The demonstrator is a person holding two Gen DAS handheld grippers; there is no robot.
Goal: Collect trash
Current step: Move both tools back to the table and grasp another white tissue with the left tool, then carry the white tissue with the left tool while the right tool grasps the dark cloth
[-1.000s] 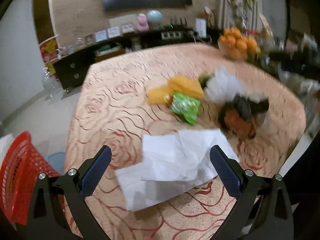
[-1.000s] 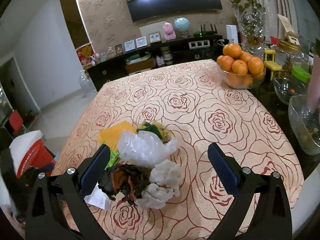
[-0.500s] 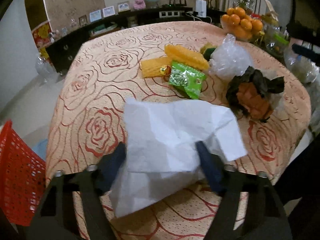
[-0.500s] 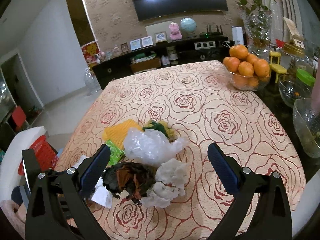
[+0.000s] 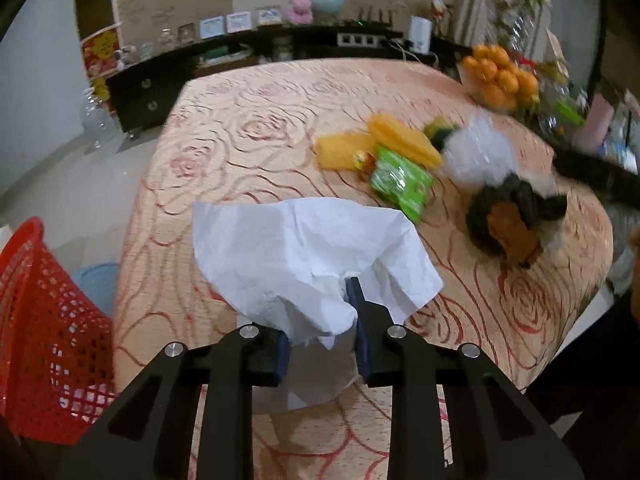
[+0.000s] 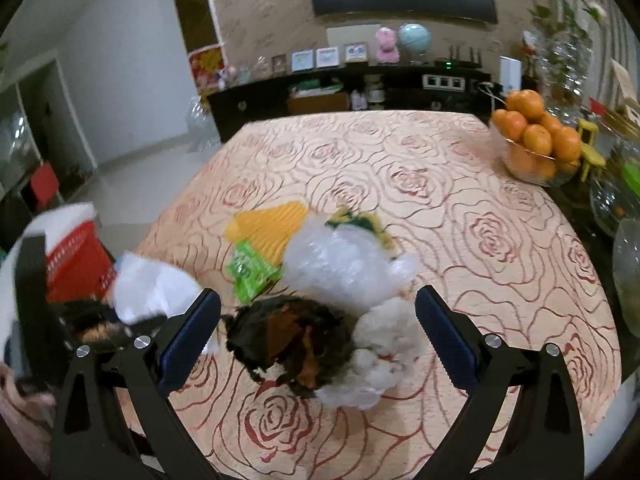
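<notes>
My left gripper (image 5: 320, 336) is shut on a white paper napkin (image 5: 304, 252), lifted off the rose-patterned table (image 5: 248, 152); the napkin also shows in the right wrist view (image 6: 152, 292). My right gripper (image 6: 318, 332) is open and empty, its fingers on either side of a dark and orange wrapper (image 6: 292, 340) and a white crumpled tissue (image 6: 380, 356). Beyond lie a clear plastic bag (image 6: 340, 260), a green snack packet (image 6: 250, 268) and yellow packets (image 6: 268, 224). The same pile shows in the left wrist view, with the green packet (image 5: 400, 180) and the dark wrapper (image 5: 508, 220).
A red mesh basket (image 5: 36, 320) stands on the floor left of the table; it also shows in the right wrist view (image 6: 76, 256). A glass bowl of oranges (image 6: 536, 140) and glassware (image 6: 624, 240) stand at the table's right side. A dark sideboard (image 6: 360, 92) lines the far wall.
My left gripper has closed on the napkin and lifted it from the table. My right gripper has come lower and closer over the dark wrapper and tissue.
</notes>
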